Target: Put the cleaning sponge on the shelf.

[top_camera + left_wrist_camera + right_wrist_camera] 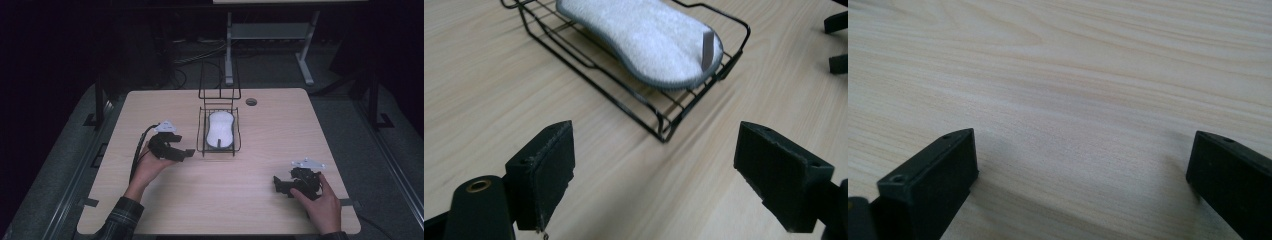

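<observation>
Wood-grain tabletop (225, 200) carried a black wire basket (202, 131) near its middle in the high view, and a white sponge pad (220, 129) lay inside it. The left gripper (186, 153) hung just beside the basket's left wall, apart from it, while the right gripper (276, 184) sat well away at the table's near right corner. From the left gripper view, the jaws stood spread wide with nothing between them; the sponge pad (644, 40) rested flat in the basket (664, 131) ahead of the fingers (544, 175), clear of both pads, with a small grey tab standing up at its near end. From the right gripper view, the fingers (933, 185) were likewise wide apart and empty over bare table (1073, 75). The risk, as I judged it, was the left hand's closeness to the light wire frame: a careless sweep could catch a jaw on the rim and drag or tip the basket, spilling the pad out.
</observation>
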